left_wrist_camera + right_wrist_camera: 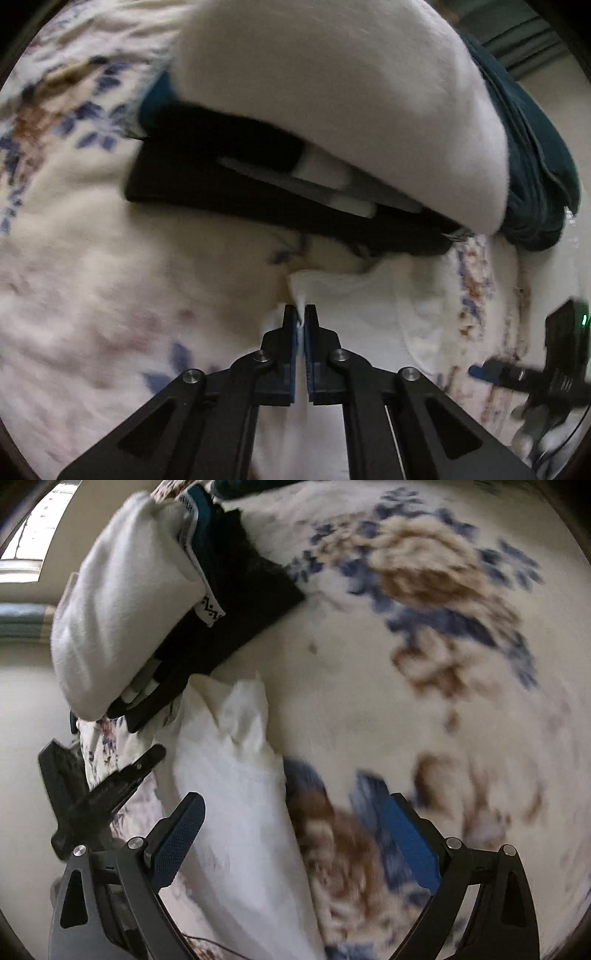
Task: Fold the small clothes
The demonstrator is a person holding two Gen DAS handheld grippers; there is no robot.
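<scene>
Now my left gripper (303,325) pinches white cloth (351,295) edge; cloth runs lengthwise ahead of my right gripper (295,834), fingers wide, nothing held.

My right gripper (291,834) is spread wide, its blue-padded fingers (177,845) apart over a floral blanket (424,664) printed with blue and brown blooms. Between them runs a white cloth (240,794), rumpled into peaks at its far end and touching neither pad. Beyond it sits a stack of folded clothes (177,602): a white piece on top, a teal edge and black layers beneath, with a small patterned label showing. To my left, my left gripper (99,794) shows as a dark shape just beside the cloth's edge; whether it grips anything I cannot tell from here.
</scene>
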